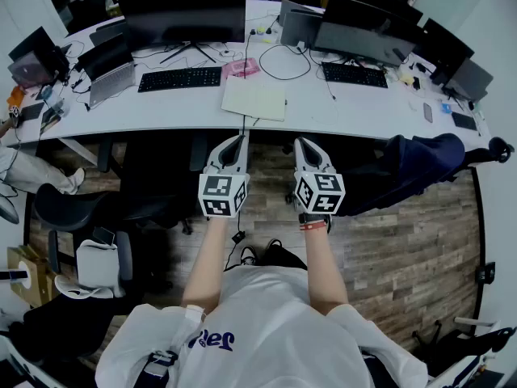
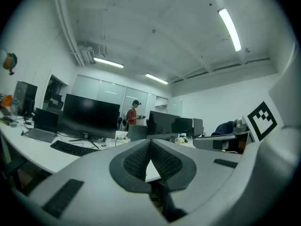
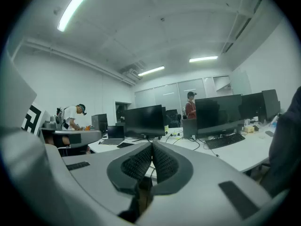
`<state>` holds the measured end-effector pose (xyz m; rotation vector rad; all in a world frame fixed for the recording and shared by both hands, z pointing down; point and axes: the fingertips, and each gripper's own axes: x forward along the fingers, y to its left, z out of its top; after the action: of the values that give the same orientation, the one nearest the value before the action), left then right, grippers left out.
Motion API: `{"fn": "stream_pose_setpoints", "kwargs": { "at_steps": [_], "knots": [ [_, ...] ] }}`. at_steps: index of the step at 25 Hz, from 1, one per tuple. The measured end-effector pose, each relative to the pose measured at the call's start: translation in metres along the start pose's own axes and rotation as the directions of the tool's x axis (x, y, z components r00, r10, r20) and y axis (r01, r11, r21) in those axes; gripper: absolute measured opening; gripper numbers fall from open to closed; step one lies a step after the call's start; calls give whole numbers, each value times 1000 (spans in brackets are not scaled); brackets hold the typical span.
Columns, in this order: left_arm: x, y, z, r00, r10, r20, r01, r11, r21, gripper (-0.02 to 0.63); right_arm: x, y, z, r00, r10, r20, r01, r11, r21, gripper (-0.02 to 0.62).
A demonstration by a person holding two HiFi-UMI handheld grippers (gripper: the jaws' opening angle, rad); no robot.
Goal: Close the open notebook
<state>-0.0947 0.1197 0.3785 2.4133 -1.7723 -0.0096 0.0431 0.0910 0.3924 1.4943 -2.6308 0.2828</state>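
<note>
A cream notebook (image 1: 254, 99) lies flat on the white desk (image 1: 178, 107), between the two keyboards near the desk's front edge. I cannot tell from here whether its pages lie open. My left gripper (image 1: 238, 141) and right gripper (image 1: 300, 142) are held side by side in front of the desk, short of its edge and below the notebook in the head view. Both point toward the desk. In the left gripper view the left gripper (image 2: 150, 143) has its pads pressed together with nothing between them. The right gripper (image 3: 152, 148) is shut and empty in its own view as well.
Black monitors (image 1: 184, 14), two keyboards (image 1: 179, 79), a laptop (image 1: 109, 69), a pink object (image 1: 241, 67) and cables crowd the desk. A dark office chair (image 1: 89, 217) stands at the left and a dark jacket (image 1: 412, 164) hangs at the right. A person in red (image 2: 132, 115) stands far off.
</note>
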Motion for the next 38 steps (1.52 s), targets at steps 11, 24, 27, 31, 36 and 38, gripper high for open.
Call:
{"fn": "stream_pose_setpoints", "kwargs": {
  "at_steps": [11, 24, 27, 31, 36, 38],
  "knots": [
    [75, 36, -3, 999, 40, -2, -40, 999, -36, 20, 88, -23, -7, 996, 71, -48, -68, 996, 50, 14],
    [210, 95, -24, 982, 146, -119, -153, 987, -56, 20, 227, -88, 1, 979, 183, -86, -171, 977, 129, 14],
    [225, 107, -40, 974, 179, -139, -193, 977, -94, 20, 249, -95, -5, 971, 226, -84, -209, 963, 167, 3],
    [231, 122, -57, 965, 211, -155, -227, 970, -87, 21, 269, -97, -16, 966, 240, -93, -221, 958, 182, 0],
    [238, 140, -70, 965, 210, -155, -229, 967, -115, 20, 290, -94, -24, 960, 257, -108, -234, 954, 187, 0],
    [240, 147, -78, 962, 220, -160, -241, 963, -122, 20, 296, -94, -30, 957, 262, -122, -238, 954, 183, 0]
  ]
}}
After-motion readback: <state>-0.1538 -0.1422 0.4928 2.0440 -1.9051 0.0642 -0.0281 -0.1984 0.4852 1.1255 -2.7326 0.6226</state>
